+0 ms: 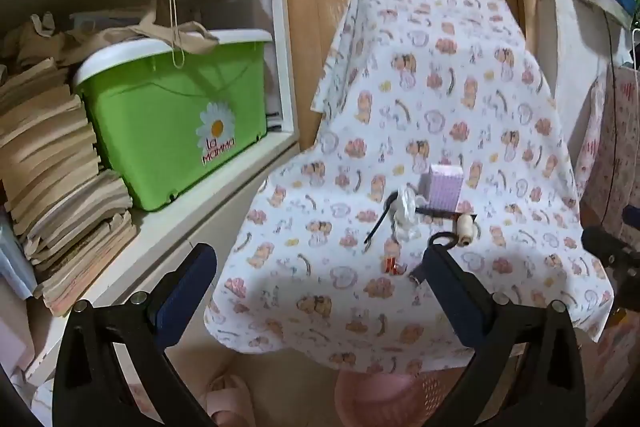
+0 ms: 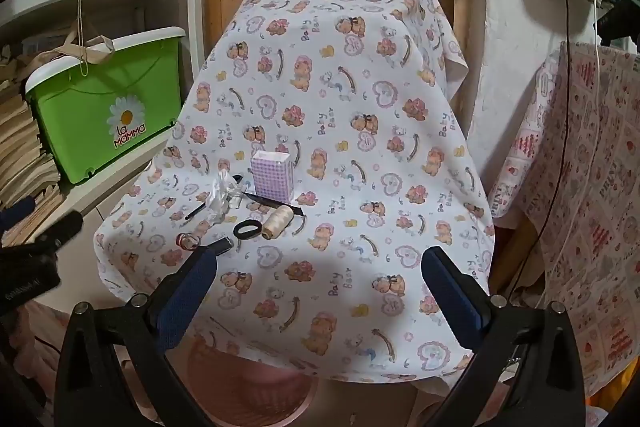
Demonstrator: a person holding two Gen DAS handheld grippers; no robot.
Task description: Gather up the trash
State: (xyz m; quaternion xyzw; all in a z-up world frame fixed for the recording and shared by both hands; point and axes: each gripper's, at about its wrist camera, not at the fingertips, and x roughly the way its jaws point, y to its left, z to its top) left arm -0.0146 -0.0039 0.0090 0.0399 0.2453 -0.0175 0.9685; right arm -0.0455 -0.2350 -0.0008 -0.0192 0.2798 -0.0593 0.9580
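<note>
left claw [image 1: 320, 277] apart, empty | right claw [image 2: 320, 279] apart, empty | counter [image 2: 400, 227]: crumpled plastic [image 2: 221, 195], lilac box [image 2: 272, 175], thread spool [image 2: 277, 222], scissors [image 2: 250, 228] clustered | pink basket [image 2: 256, 387] below front edge

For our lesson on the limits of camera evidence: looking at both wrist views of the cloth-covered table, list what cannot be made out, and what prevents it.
- Pink basket: right wrist view, mostly hidden under the cloth overhang; contents unseen.
- Small red item: left wrist view, too small to identify.
- Scissors: left wrist view, blades hidden behind the left gripper finger.
- What supports the cloth: fully draped, both views.
- Green bin: lidded, contents hidden.
</note>
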